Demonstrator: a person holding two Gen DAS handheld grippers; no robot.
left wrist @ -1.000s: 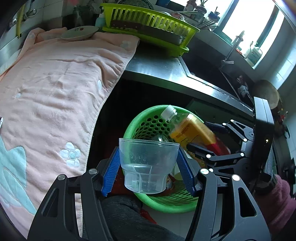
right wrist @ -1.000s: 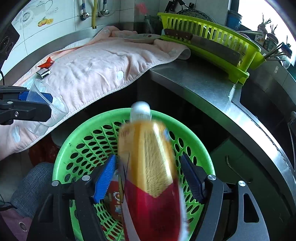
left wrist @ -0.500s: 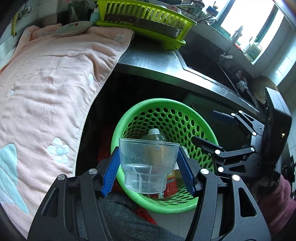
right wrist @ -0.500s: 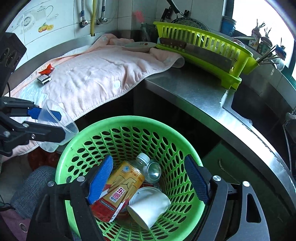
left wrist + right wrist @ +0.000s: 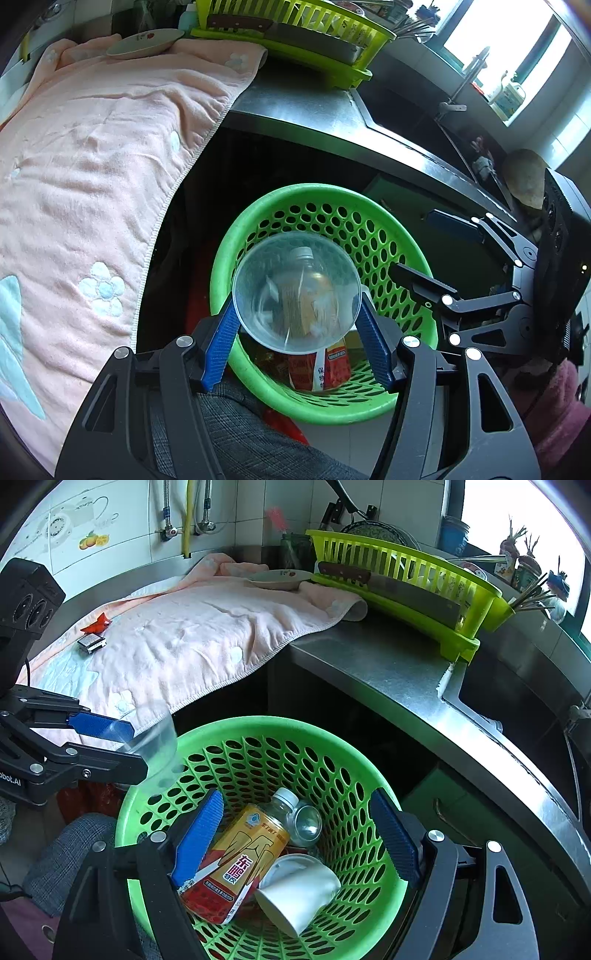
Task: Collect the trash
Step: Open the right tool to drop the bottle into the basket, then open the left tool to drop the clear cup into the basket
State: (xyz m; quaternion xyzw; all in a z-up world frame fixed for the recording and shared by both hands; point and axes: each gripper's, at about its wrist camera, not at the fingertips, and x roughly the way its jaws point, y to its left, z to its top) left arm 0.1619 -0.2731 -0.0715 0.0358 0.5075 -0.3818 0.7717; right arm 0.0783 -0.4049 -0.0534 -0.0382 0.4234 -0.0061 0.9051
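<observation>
Our left fingers (image 5: pixel 221 334) are easing apart around the clear cup (image 5: pixel 297 291) above the green basket (image 5: pixel 400 236), the right ones (image 5: pixel 199 830) opening empty; next we drop it in.

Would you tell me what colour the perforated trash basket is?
Bright green; the basket shows best in the right wrist view.

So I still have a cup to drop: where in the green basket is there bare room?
The green basket is bare along its far wall, behind the bottle. The near middle is crowded: bottle, white paper cup and a clear bottle lie bunched together.
</observation>
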